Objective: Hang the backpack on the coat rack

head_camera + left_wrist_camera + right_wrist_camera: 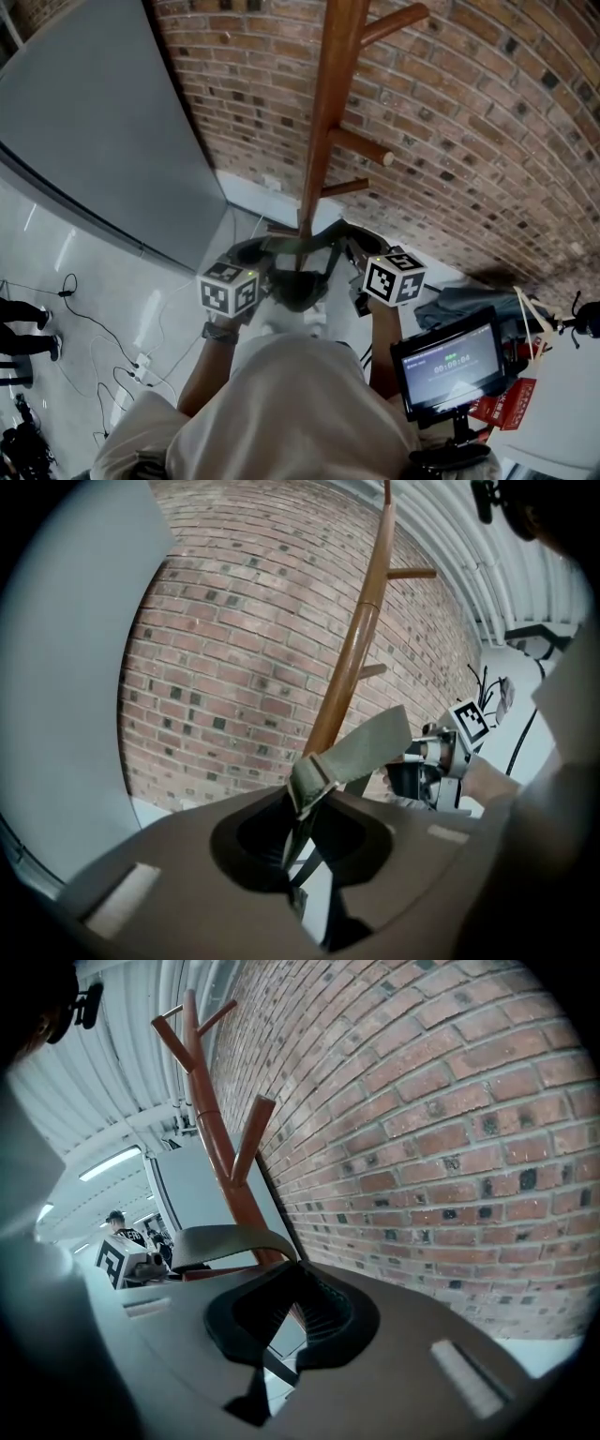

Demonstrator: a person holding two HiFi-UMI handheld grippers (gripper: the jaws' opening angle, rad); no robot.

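Left gripper [305, 803]: fingers pinch the webbing strap [361, 752]. Right gripper [295, 1269]: fingers pressed on the padded shoulder strap [225, 1239]. The backpack [298, 281] hangs between them at the coat rack [328, 112] pole, under the pegs [364, 148].

Risk: thin webbing slips from the pinch, or a strap misses its peg, and the bag drops.

Head view, lower right: small screen [448, 361] shows timer digits, approx. 00:00:04, blurry. Red pack [503, 406] next to it: print too small to read. Mid-frame, two cubes [229, 287] [394, 276] carry b/w square markers.
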